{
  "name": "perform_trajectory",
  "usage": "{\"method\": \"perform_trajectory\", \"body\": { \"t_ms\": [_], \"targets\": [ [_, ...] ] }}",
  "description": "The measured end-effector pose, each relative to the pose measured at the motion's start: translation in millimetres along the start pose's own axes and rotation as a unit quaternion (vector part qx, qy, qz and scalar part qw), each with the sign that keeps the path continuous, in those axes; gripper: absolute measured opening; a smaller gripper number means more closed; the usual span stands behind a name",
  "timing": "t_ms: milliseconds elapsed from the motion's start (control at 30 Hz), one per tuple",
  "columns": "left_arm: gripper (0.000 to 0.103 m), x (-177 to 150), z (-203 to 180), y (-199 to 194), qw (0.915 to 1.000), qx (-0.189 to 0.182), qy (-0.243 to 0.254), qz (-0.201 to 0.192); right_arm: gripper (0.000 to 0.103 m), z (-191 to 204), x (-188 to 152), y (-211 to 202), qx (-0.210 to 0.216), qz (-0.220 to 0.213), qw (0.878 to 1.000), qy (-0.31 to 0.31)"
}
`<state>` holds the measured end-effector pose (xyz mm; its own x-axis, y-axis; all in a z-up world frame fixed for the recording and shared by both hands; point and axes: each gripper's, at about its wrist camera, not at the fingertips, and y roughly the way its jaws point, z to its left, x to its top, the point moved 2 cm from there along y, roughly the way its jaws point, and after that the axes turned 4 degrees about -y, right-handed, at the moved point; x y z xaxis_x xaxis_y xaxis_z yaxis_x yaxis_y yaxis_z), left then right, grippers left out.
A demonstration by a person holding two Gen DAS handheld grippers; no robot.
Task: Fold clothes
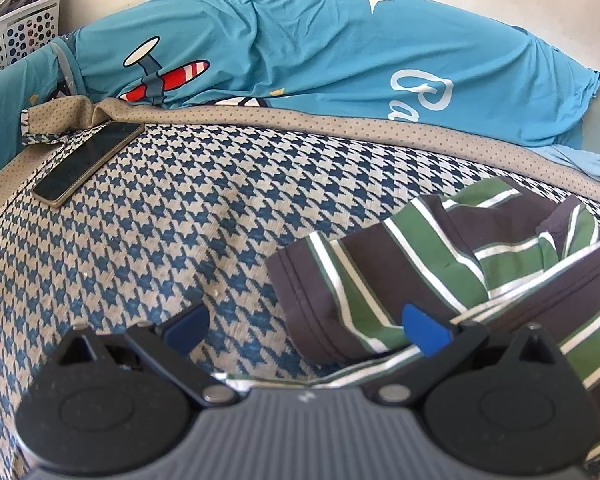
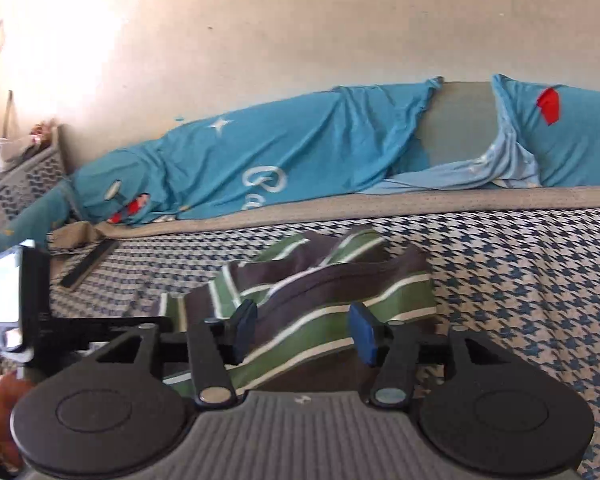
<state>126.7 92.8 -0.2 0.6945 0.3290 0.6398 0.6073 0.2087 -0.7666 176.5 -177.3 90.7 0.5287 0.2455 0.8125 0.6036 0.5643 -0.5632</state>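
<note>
A striped garment in green, dark purple and white lies bunched on the houndstooth bed mat. My left gripper is open and low over the mat at the garment's left edge, its right blue pad over the hem. In the right wrist view the garment lies just ahead. My right gripper is open, its jaws on either side of a striped fold, close above the cloth. I cannot tell whether the pads touch it. The left gripper's body with its phone shows at the left.
A dark phone lies on the mat at the far left. A blue printed sheet covers pillows along the wall. A white perforated basket stands at the far left corner. The mat extends right.
</note>
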Motion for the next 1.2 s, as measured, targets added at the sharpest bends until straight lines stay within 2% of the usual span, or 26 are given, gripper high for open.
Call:
{"method": "perform_trajectory", "body": {
  "t_ms": [67,133,300,333,400,467,567,667,767,867,967,1100,1200],
  "targets": [
    [0.103,0.7,0.1,-0.4,1.0000,0.000,-0.001,0.003,0.071,-11.6,-5.4,12.8,-0.023,0.006,0.999,0.021],
    [0.103,1.4,-0.3,-0.4,1.0000,0.003,0.001,0.005,0.074,-22.7,-10.5,25.6,-0.040,0.017,0.998,0.047],
    [0.103,0.9,-2.3,1.8,0.9999,0.001,0.004,0.013,0.074,-30.5,-17.6,54.7,-0.036,0.041,0.996,0.074],
    [0.103,0.8,-2.7,2.2,0.9999,0.001,0.005,0.014,0.071,-30.4,-18.9,57.6,-0.031,0.039,0.996,0.075],
    [0.103,0.5,-3.3,3.2,0.9999,0.001,0.006,0.016,0.056,-28.8,-19.8,60.2,-0.024,0.039,0.996,0.075],
    [0.103,0.3,-4.0,4.2,0.9998,0.001,0.007,0.017,0.034,-23.7,-19.6,59.4,-0.016,0.034,0.997,0.065],
    [0.103,0.5,-3.8,5.2,0.9998,0.003,0.006,0.019,0.019,-14.7,-17.5,50.9,-0.017,0.018,0.999,0.036],
    [0.103,1.4,-2.5,4.0,0.9999,0.006,0.005,0.014,0.016,-4.5,-13.5,36.4,-0.005,0.001,1.000,0.011],
    [0.103,3.7,0.1,2.0,0.9999,0.012,0.000,0.006,0.015,11.9,-12.7,17.1,0.013,-0.020,0.999,-0.044],
    [0.103,7.5,5.7,-0.5,0.9998,0.010,-0.016,-0.001,0.009,31.9,-19.8,-4.0,0.066,-0.024,0.992,-0.109],
    [0.103,9.2,8.2,-2.6,0.9997,0.006,-0.021,-0.006,0.009,51.8,-34.9,-18.4,0.122,0.002,0.979,-0.165],
    [0.103,7.2,3.4,-3.9,0.9999,0.001,-0.008,-0.012,0.008,71.2,-60.1,-23.4,0.163,0.060,0.960,-0.221],
    [0.103,0.8,-5.0,-1.7,0.9998,0.001,0.018,-0.005,0.008,67.5,-62.1,-24.5,0.160,0.057,0.965,-0.201]
  ]
}}
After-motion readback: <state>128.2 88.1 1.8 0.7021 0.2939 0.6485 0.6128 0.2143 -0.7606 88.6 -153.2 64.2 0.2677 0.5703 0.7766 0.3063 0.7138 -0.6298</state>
